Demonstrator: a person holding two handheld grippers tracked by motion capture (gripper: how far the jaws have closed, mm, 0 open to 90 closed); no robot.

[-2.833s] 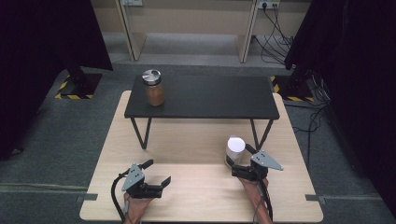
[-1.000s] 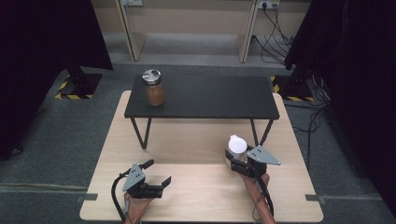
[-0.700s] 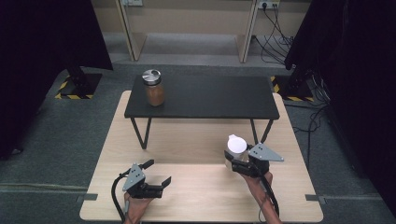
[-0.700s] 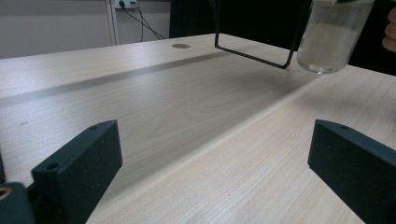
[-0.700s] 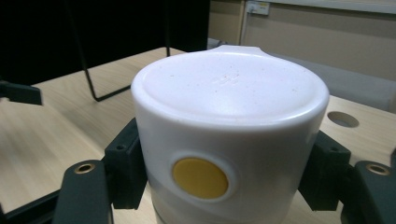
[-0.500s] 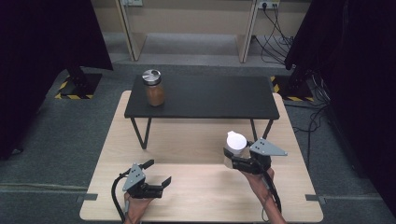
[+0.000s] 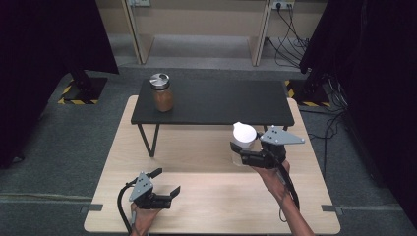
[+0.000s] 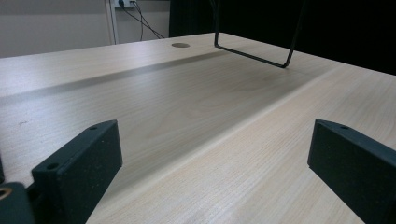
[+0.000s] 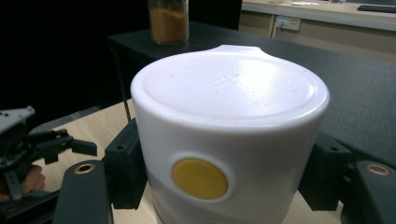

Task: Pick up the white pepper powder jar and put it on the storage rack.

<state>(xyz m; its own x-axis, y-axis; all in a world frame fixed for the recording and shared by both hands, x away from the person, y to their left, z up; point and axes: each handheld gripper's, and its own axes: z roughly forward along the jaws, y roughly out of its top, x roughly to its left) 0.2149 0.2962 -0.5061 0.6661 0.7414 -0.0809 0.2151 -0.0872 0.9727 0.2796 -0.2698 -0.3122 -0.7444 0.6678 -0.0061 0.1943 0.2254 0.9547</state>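
I see my right gripper (image 7: pixel 242 153) over the right half of the pale wooden tabletop (image 7: pixel 206 201), with its jaws closed on either side of a white-lidded container (image 7: pixel 243 142). The container is held off the tabletop, just in front of the low black table (image 7: pixel 221 101) that stands on the far part of the wooden surface. In the right gripper view the container (image 9: pixel 229 140) sits close to the camera, a black jaw pressed against each side, and a round yellow spot (image 9: pixel 200 178) shows on its white front below the lid. My left gripper (image 7: pixel 164 189) rests low at the near left of the tabletop, well apart from the right one, and its jaws stand wide with nothing between them. In the left gripper view the two black jaws rise at the bottom corners with bare wood grain (image 8: pixel 196 130) between them, and a thin black wire leg (image 8: pixel 252 51) of the low table stands farther off. On the far left corner of the black table stands a glass jar (image 7: pixel 162 93) with a silver lid and brown contents. In the right gripper view that jar (image 9: pixel 168 21) appears behind the container, and my left gripper (image 9: pixel 70 145) shows at the left edge.
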